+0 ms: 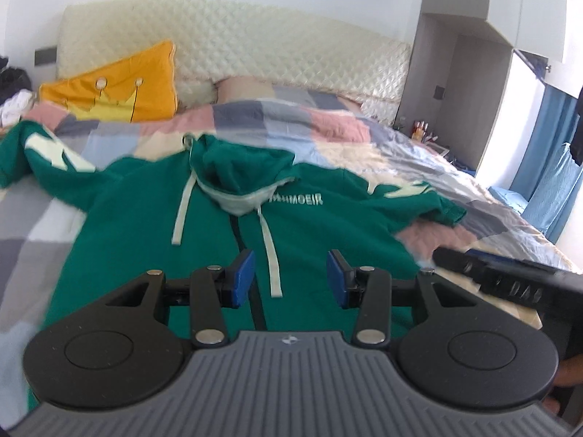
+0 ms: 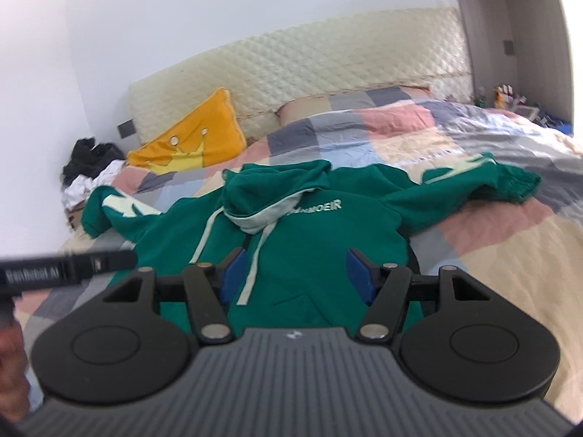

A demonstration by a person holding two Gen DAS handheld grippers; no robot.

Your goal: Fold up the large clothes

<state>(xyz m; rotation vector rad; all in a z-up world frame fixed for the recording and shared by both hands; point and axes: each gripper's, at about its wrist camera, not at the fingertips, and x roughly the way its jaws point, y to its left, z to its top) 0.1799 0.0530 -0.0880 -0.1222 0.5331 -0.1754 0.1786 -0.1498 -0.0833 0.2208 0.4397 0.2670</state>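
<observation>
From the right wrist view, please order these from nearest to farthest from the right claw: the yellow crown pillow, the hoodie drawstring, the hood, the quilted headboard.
1. The hoodie drawstring, hanging just inside the left finger of the right claw.
2. The hood, ahead at centre.
3. The yellow crown pillow, back left.
4. The quilted headboard, behind everything.

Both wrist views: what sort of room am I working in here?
A bedroom, most likely: the green hoodie lies spread on a bed with a patchwork quilt, a quilted cream headboard and an orange crown cushion.
</observation>
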